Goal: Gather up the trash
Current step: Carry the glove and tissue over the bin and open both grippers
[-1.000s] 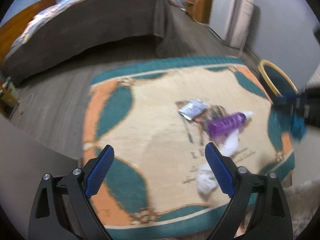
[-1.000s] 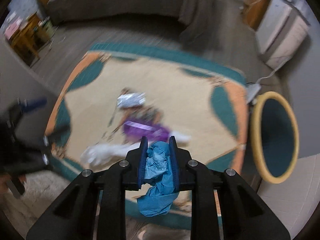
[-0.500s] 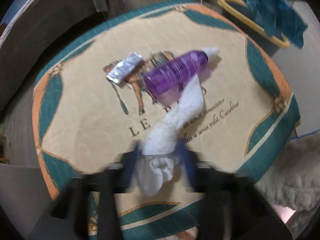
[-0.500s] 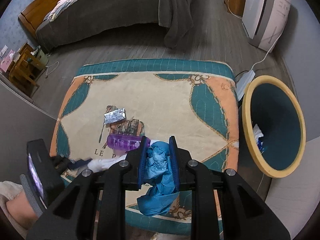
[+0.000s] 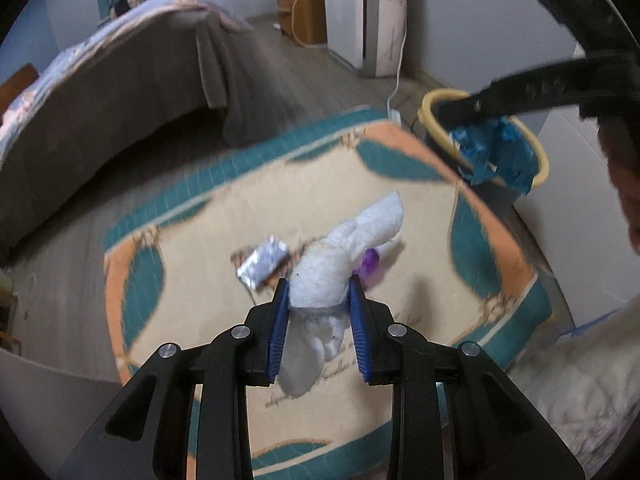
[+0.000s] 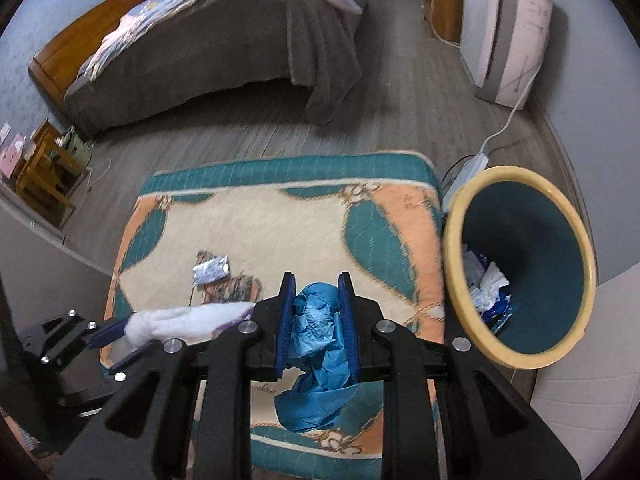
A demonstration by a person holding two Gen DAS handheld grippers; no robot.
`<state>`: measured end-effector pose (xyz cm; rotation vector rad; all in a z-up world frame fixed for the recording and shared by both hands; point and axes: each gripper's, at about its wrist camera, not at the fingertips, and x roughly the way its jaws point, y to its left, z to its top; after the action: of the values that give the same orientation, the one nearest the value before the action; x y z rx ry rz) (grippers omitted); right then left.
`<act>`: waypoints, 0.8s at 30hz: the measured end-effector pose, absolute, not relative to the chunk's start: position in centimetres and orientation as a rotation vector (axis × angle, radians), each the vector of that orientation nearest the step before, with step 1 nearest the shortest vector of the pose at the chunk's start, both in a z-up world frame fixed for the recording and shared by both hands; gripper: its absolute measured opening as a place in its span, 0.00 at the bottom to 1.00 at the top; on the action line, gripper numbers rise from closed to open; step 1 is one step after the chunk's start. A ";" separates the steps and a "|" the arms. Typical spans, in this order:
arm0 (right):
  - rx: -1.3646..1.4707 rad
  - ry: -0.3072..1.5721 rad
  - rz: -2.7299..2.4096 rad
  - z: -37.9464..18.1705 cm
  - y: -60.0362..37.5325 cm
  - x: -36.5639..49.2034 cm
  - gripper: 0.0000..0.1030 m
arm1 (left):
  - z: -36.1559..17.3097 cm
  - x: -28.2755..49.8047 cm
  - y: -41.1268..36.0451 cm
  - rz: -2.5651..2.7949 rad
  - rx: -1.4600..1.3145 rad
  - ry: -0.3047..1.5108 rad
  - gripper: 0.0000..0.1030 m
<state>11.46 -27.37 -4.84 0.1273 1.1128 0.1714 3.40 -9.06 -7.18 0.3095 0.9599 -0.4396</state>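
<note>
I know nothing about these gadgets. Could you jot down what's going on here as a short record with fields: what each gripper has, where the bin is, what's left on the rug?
Setting: bedroom, patterned rug on a wood floor, bed behind
Left gripper: shut on a white sock, lifted off the rug
Right gripper: shut on a crumpled blue glove
Trash bin: yellow-rimmed, beside the rug's right edge, already holding some trash
Left on rug: silver wrapper, purple bottle mostly hidden behind the sock
</note>
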 end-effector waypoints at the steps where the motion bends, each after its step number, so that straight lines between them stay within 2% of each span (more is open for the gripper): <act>1: 0.135 1.107 0.163 -4.7 -27.9 11.5 0.21 | -6.6 3.7 -9.5 -0.444 0.303 0.953 0.29; 15: 0.362 1.042 -0.025 -4.9 -41.9 12.4 0.21 | -4.8 7.3 -18.7 -0.554 0.367 0.901 0.30; 24: 0.304 1.061 -0.191 -7.3 -47.3 12.6 0.21 | -6.4 8.2 -25.6 -0.672 0.375 0.926 0.30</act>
<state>12.58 -47.30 -7.32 0.3045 1.0608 -0.1914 8.16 -25.63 -6.42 0.3753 0.9260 -0.6723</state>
